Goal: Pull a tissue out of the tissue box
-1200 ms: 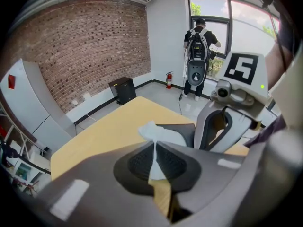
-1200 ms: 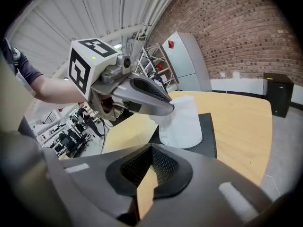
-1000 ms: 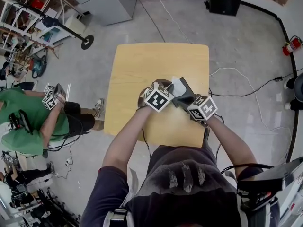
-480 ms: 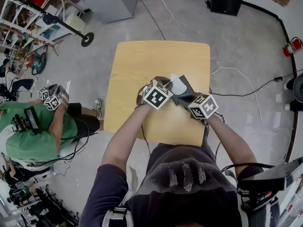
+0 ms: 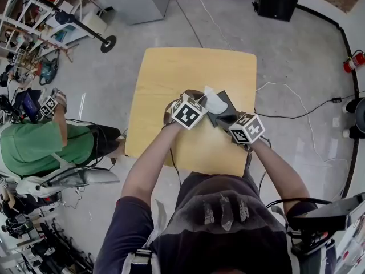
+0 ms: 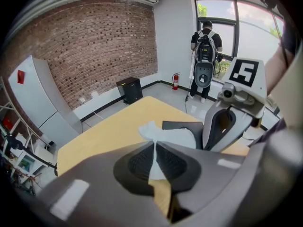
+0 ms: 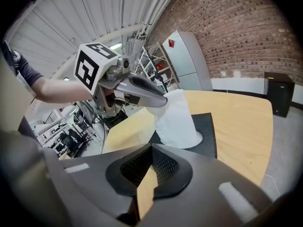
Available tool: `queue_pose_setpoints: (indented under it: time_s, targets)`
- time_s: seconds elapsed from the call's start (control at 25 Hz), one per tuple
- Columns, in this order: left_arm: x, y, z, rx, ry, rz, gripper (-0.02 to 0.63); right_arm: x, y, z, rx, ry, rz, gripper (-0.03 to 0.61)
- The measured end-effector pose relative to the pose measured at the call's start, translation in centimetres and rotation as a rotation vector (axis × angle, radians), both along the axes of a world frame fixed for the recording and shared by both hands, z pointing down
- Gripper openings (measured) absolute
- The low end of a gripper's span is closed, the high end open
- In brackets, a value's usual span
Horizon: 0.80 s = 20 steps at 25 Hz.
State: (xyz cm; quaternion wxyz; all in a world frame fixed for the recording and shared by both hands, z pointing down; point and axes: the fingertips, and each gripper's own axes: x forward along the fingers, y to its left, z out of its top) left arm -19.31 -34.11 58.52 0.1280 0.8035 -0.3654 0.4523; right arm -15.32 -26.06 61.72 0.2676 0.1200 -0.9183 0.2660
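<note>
Nearest us, our right gripper [image 7: 151, 149] had its jaws together on nothing. It pointed at the near edge of the tissue box [image 7: 208, 126], and we could not tell whether it touched the box. Just beyond, our left gripper [image 6: 154, 145] was clamped on the tissue [image 6: 166, 135], with a white strip pinched between its pads. The tissue rose from the box's oval slot as a drawn cone, its top in the jaws and its base down in the opening. The box lay flat on the yellow table [image 5: 171, 79]. We judged the grasp done and the pull begun but unfinished. The sheet had not yet come free of the slot, so lifting it clear was what remained.
</note>
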Motion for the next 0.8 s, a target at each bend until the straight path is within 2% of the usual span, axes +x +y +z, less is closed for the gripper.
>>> queue_pose_setpoints:
  time_s: [0.72,0.8]
  targets:
    - [-2.2,-0.6,-1.6,0.010,0.000,-0.032,0.011,-0.2,-0.2,-0.8,-0.002,0.007,0.002,-0.002]
    - [-3.6,-0.6,-2.0,0.015,-0.011,-0.050,0.011,-1.2,-0.2,-1.3,-0.002,-0.005,-0.006,-0.003]
